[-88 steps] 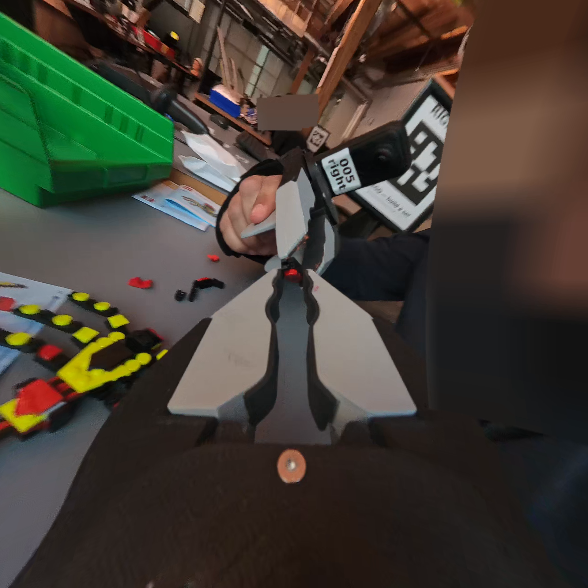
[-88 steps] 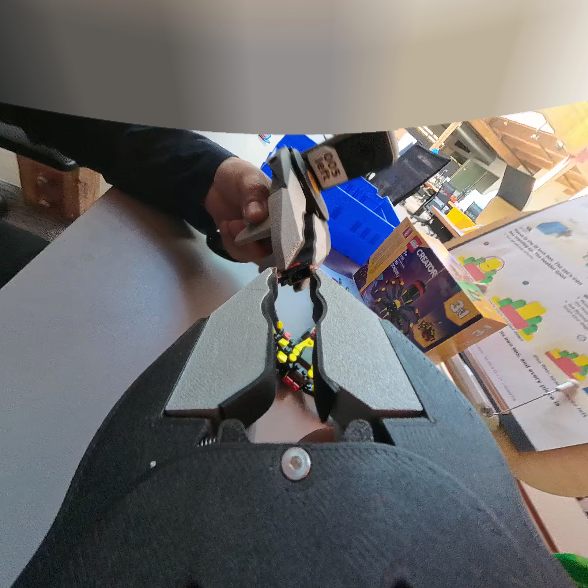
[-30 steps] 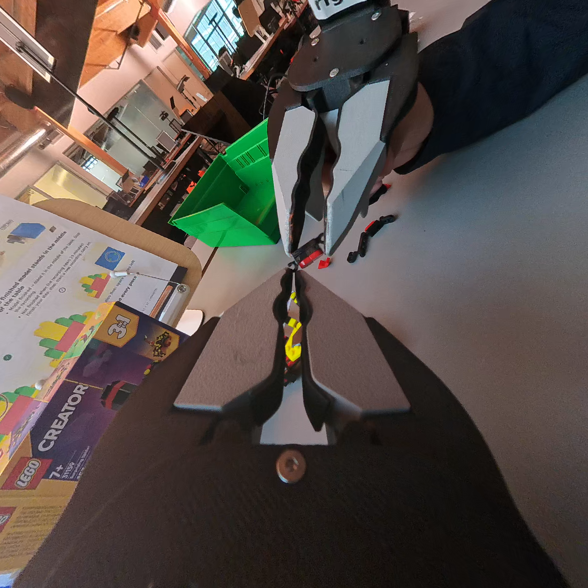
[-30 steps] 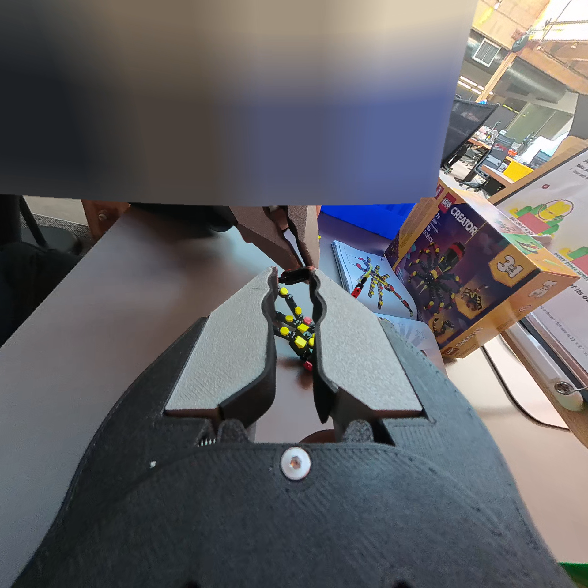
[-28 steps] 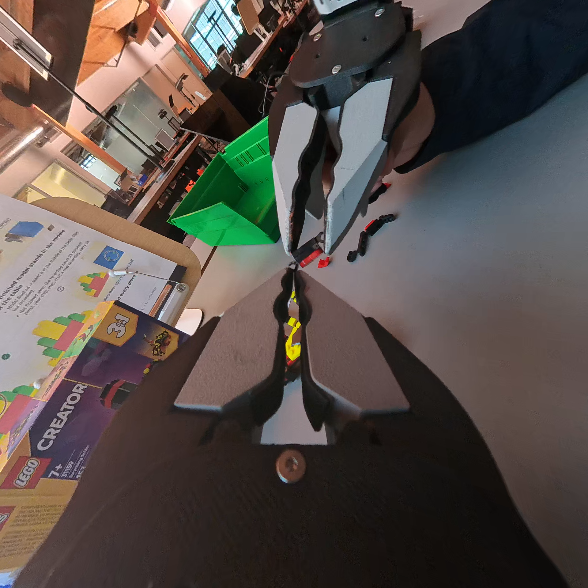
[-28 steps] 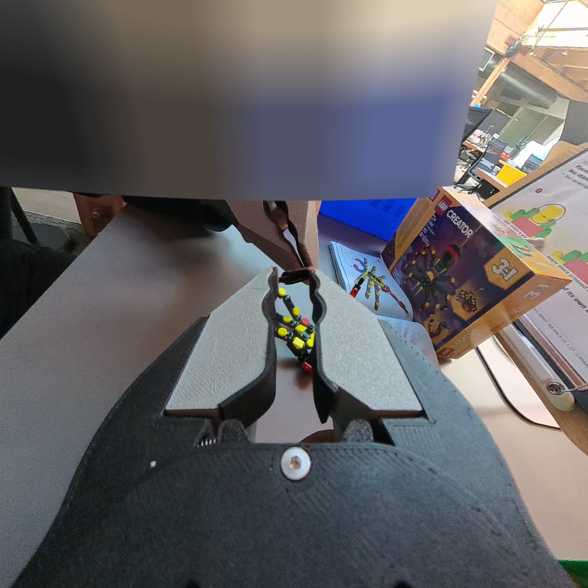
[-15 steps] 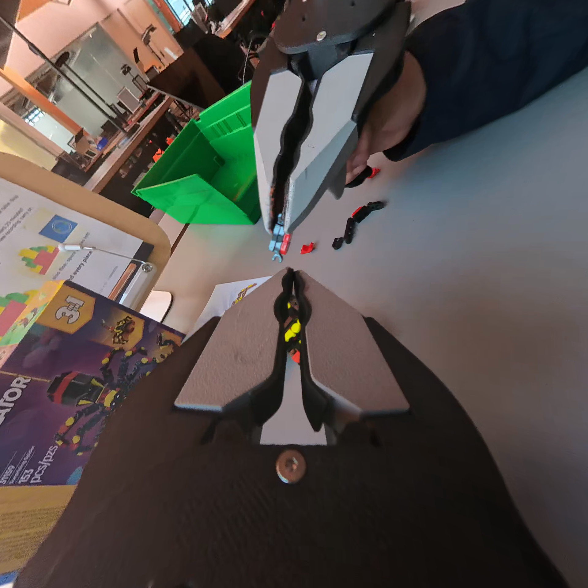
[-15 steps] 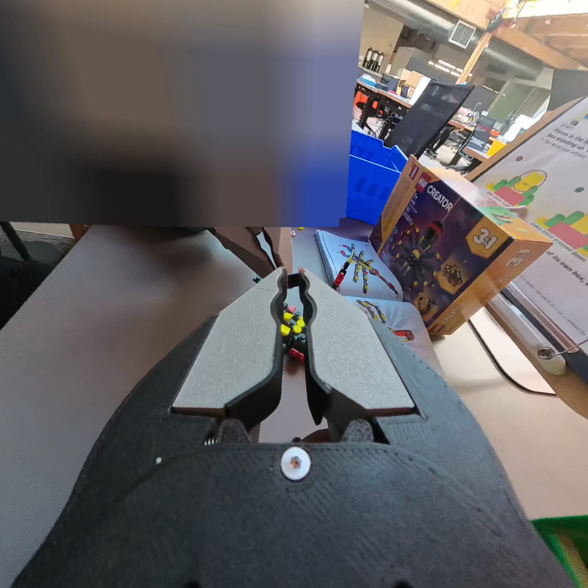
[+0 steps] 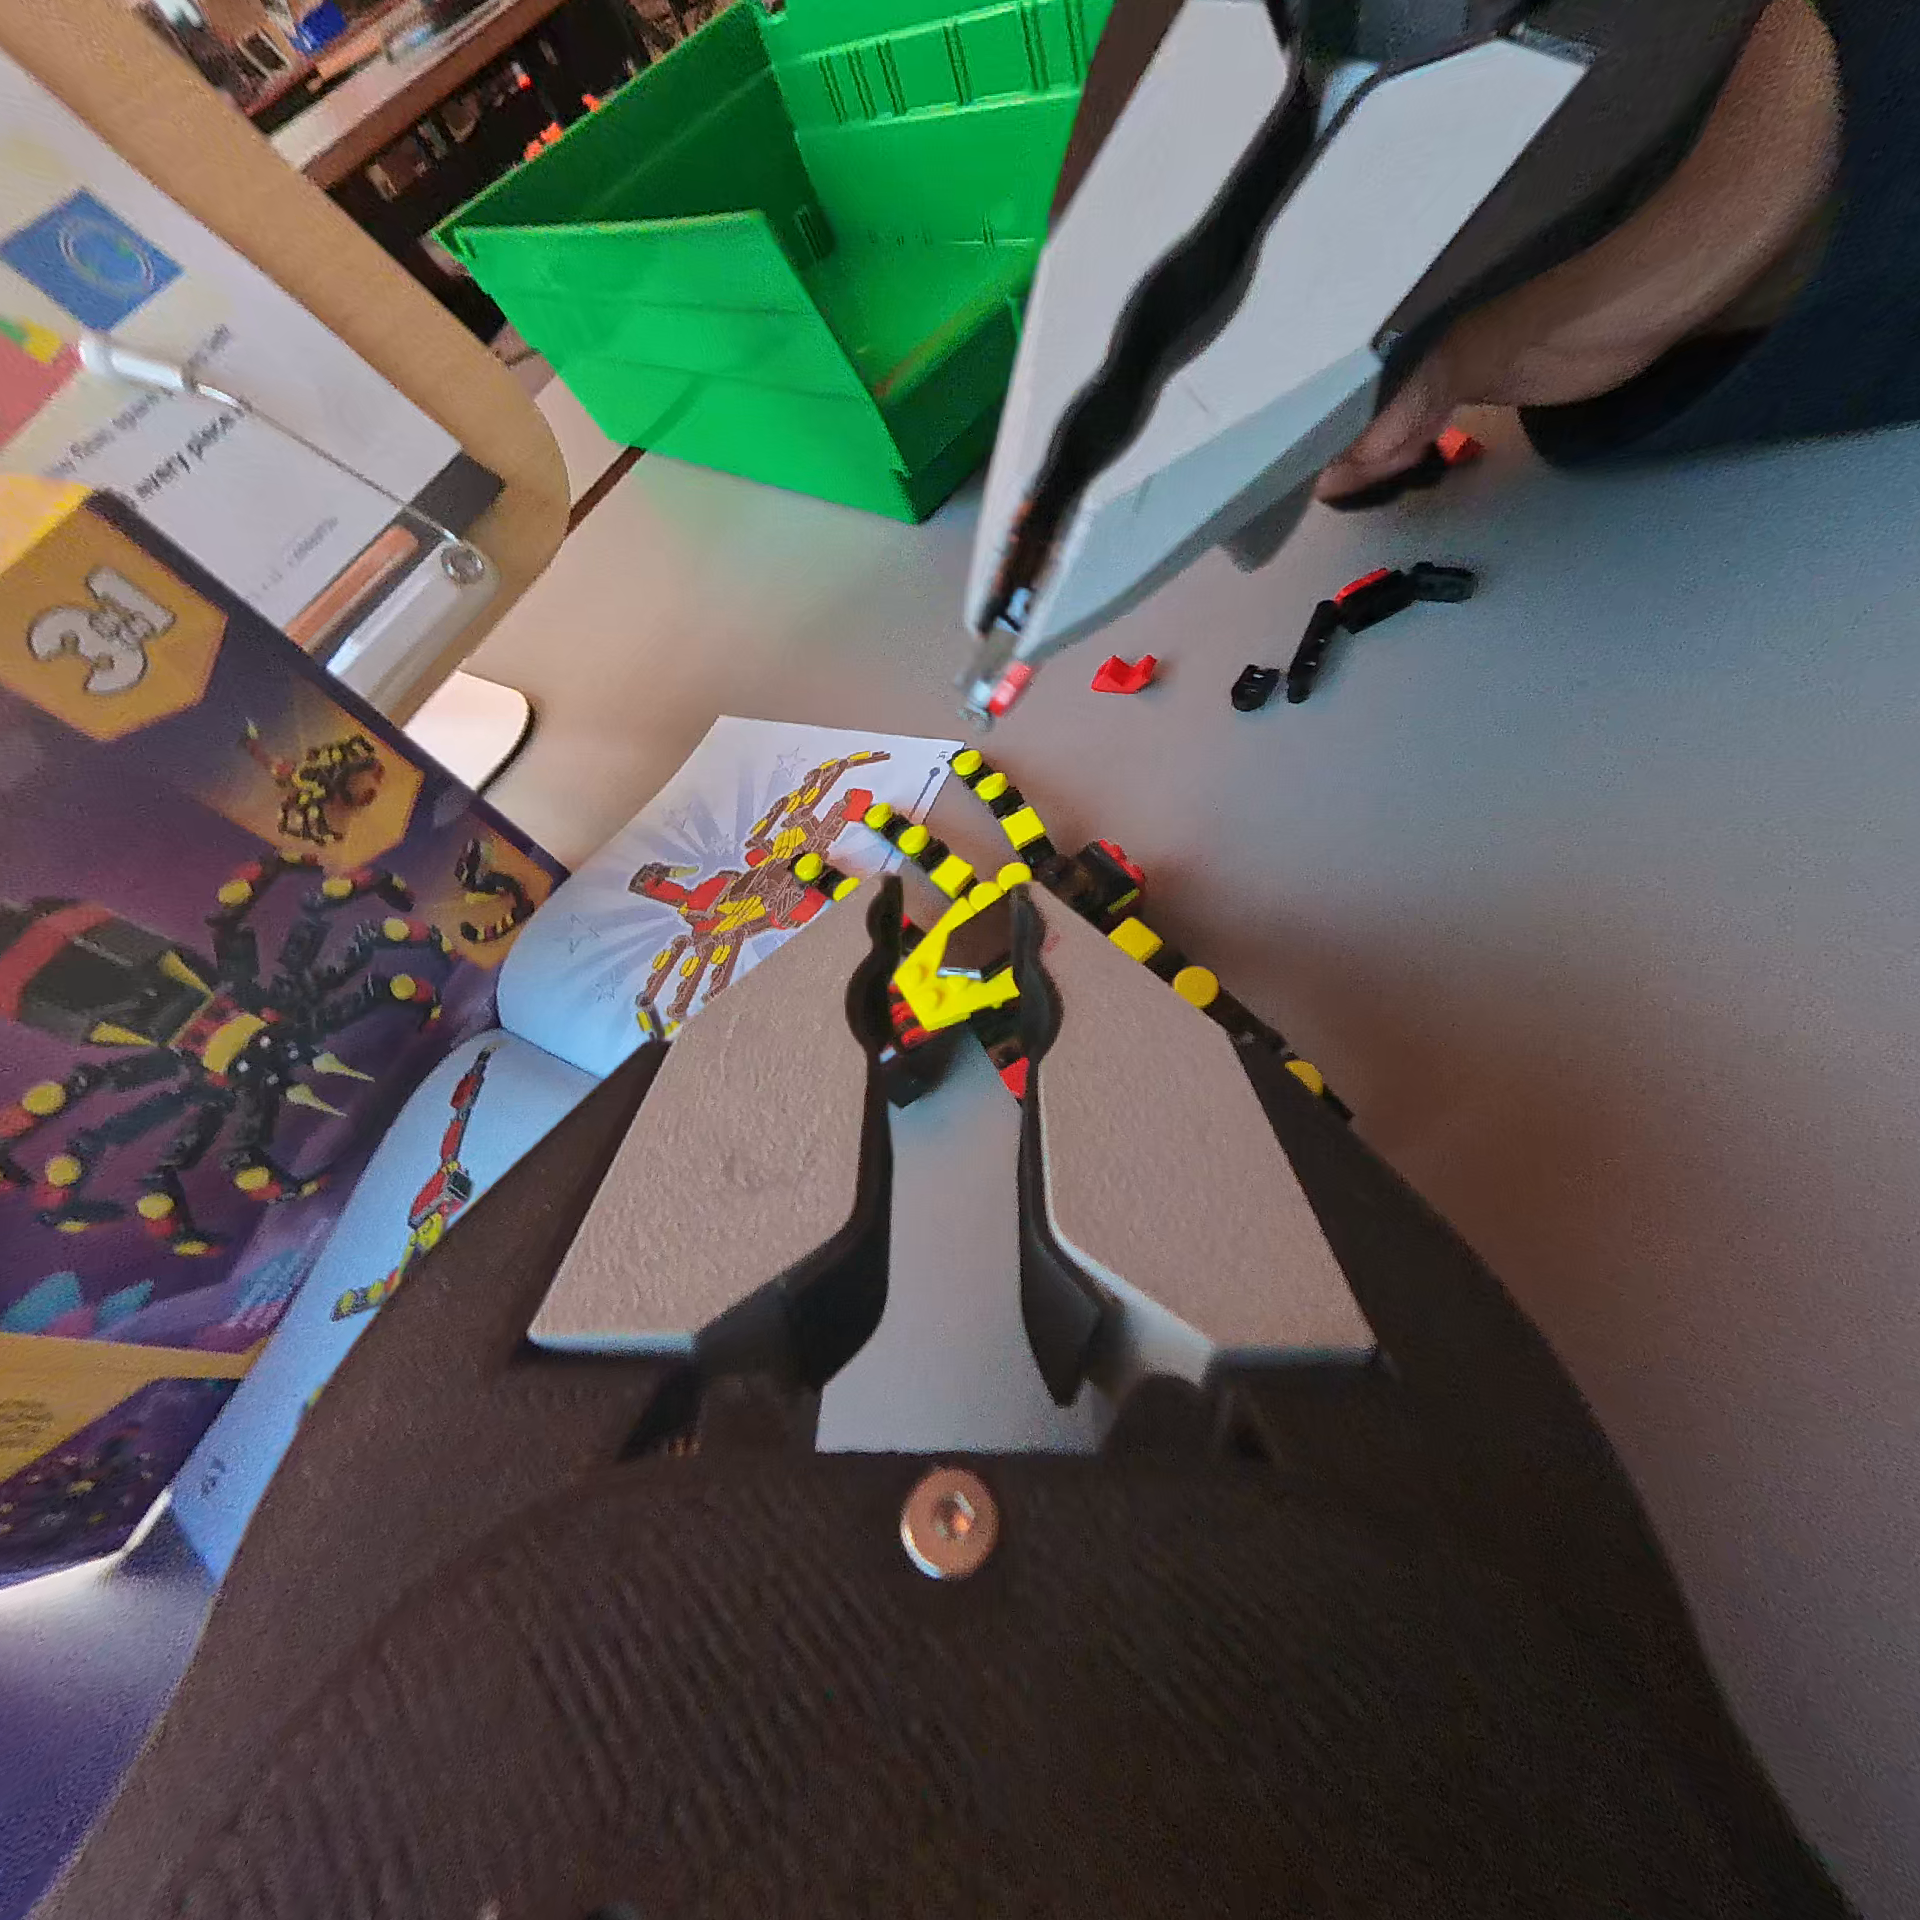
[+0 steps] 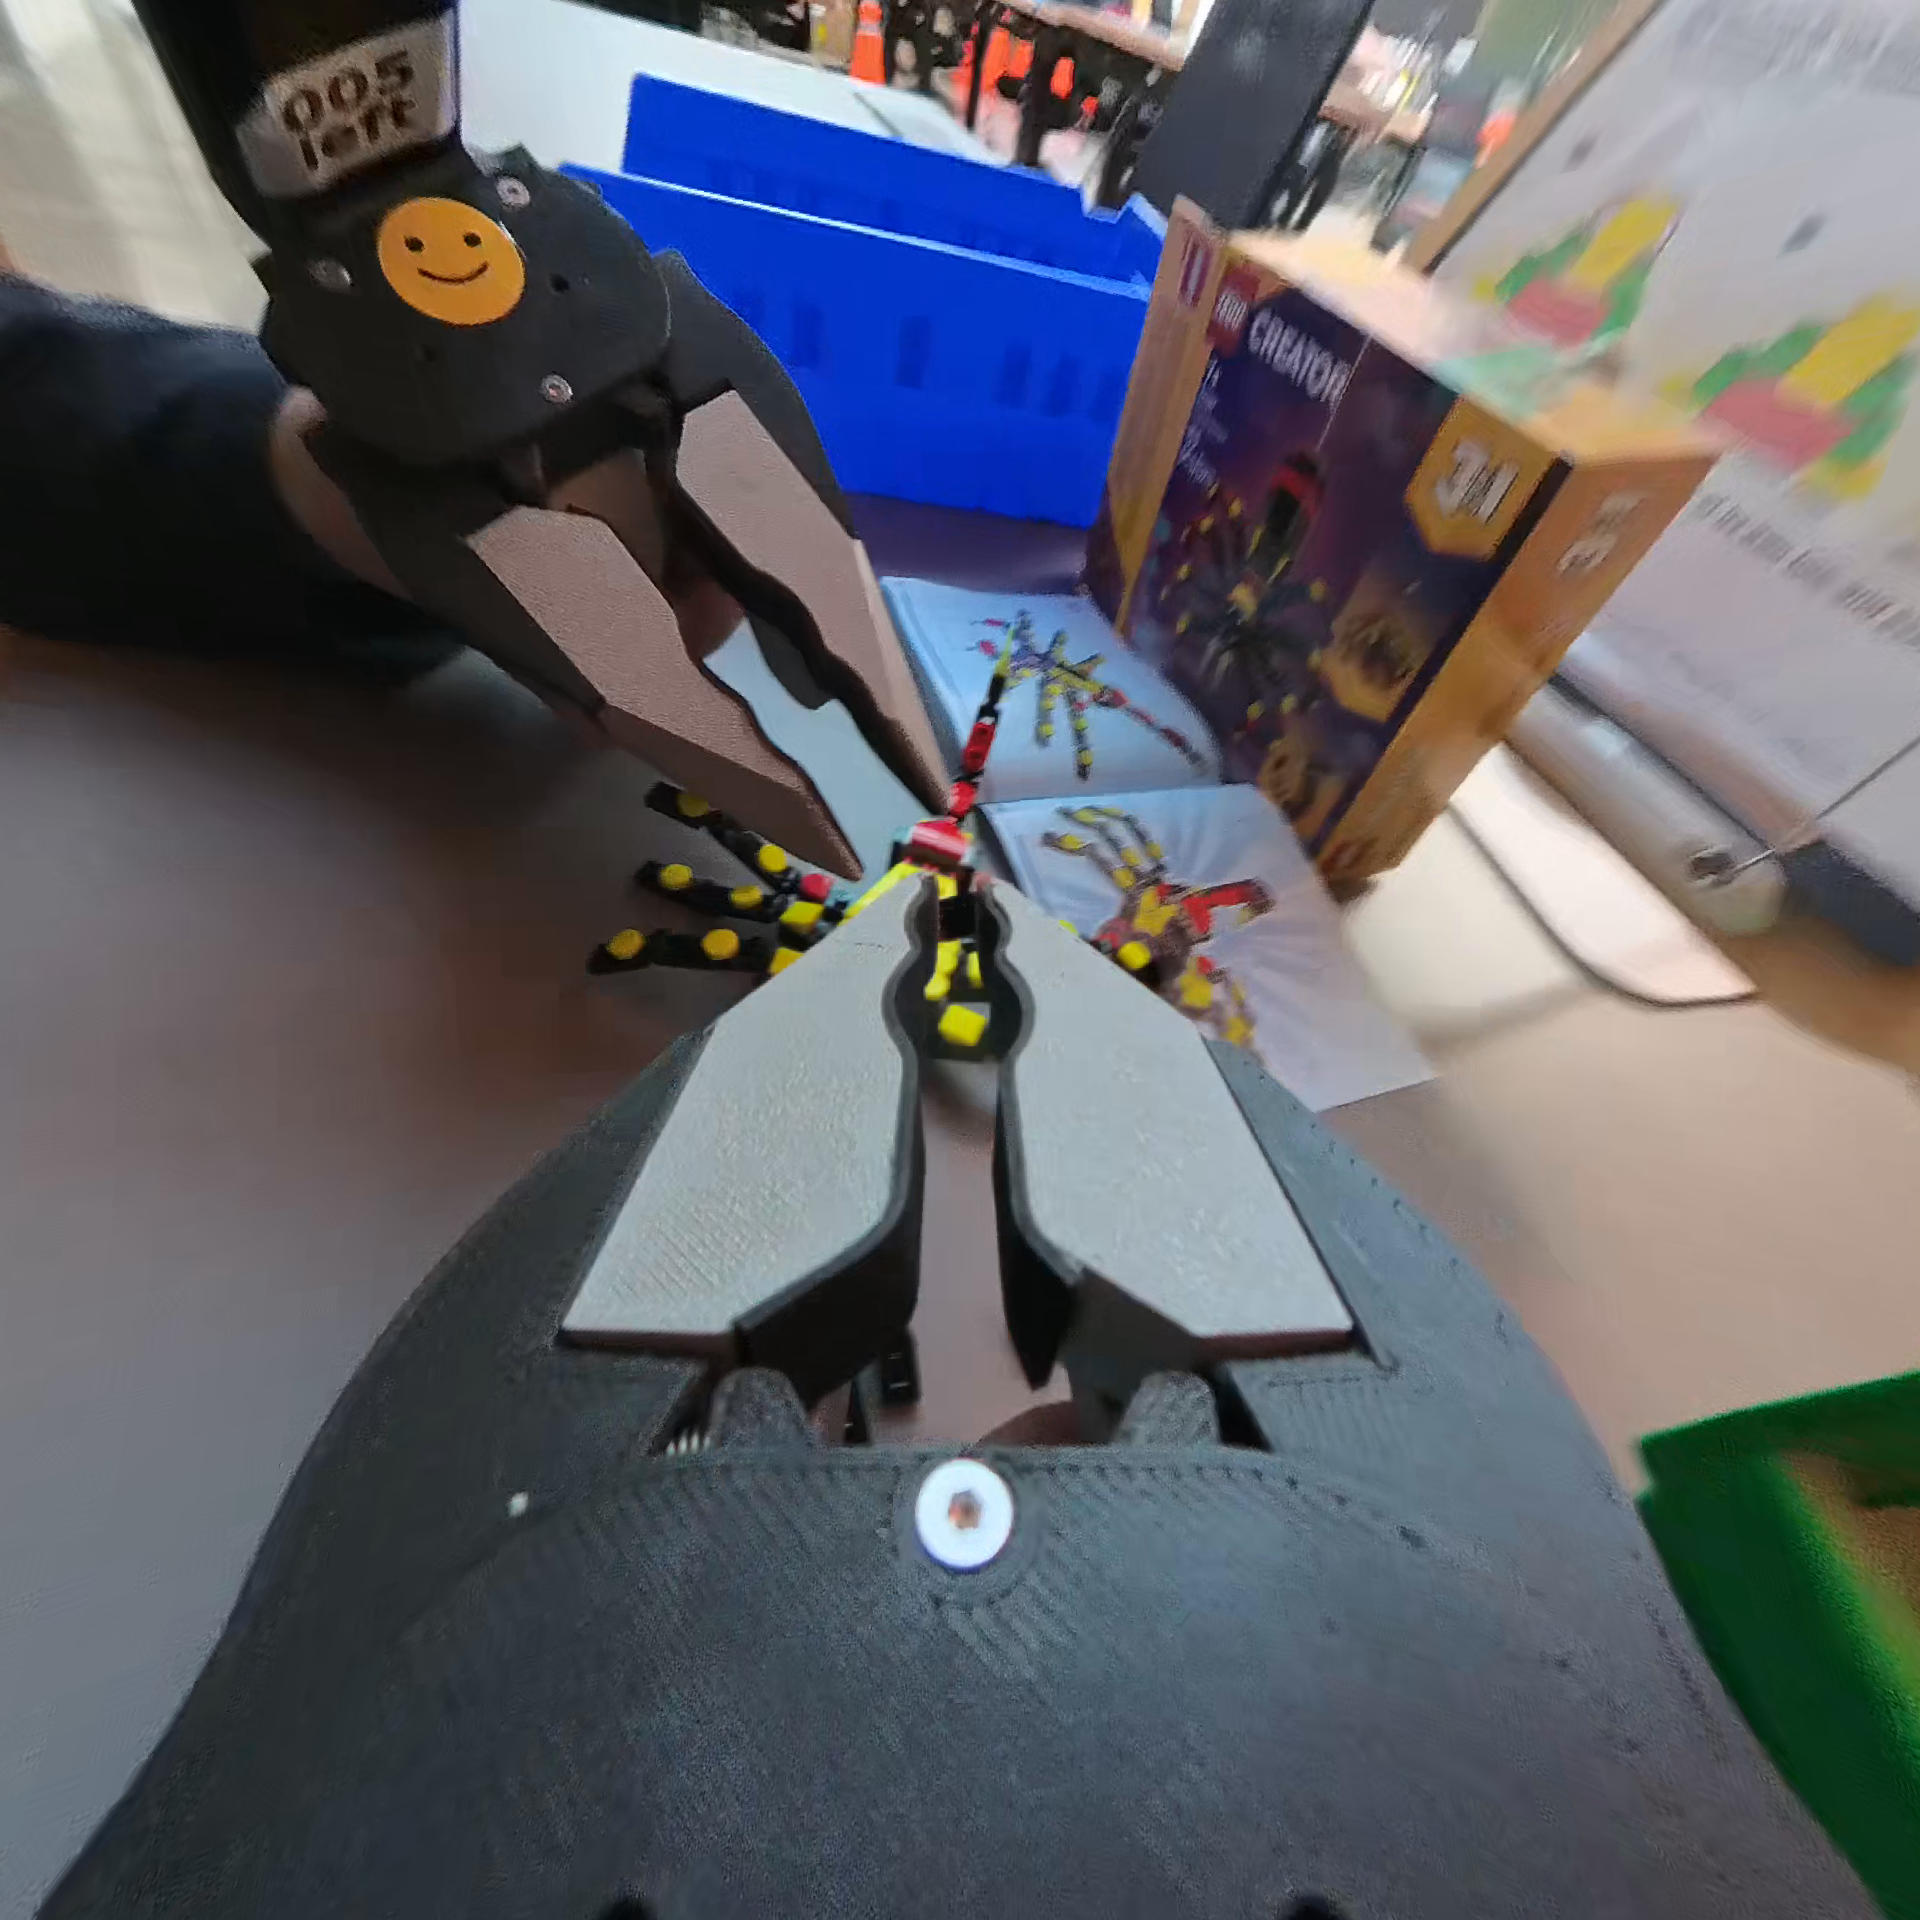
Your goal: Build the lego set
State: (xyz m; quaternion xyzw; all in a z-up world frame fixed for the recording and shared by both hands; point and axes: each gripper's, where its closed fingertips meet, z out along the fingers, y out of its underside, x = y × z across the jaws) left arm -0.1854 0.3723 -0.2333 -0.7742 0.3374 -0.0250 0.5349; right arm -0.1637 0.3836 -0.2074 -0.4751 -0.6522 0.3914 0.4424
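Currently, the right tool (image 9: 997, 649), gripping a small grey-and-red piece (image 9: 992, 688), is hanging just beyond the yellow-and-black spider model (image 9: 961, 977), nearer the parted, empty left tool (image 9: 951, 920).

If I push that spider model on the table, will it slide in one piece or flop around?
The spider model would probably flop: its legs are thin chains of small segments, likely jointed. It looks light, so it should slide easily on the smooth table. A leg might detach if shoved sideways.

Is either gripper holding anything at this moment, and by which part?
The right gripper pinches a small red and grey piece by its upper end, the rest poking out below its tips. The left gripper holds nothing, open over the spider model.
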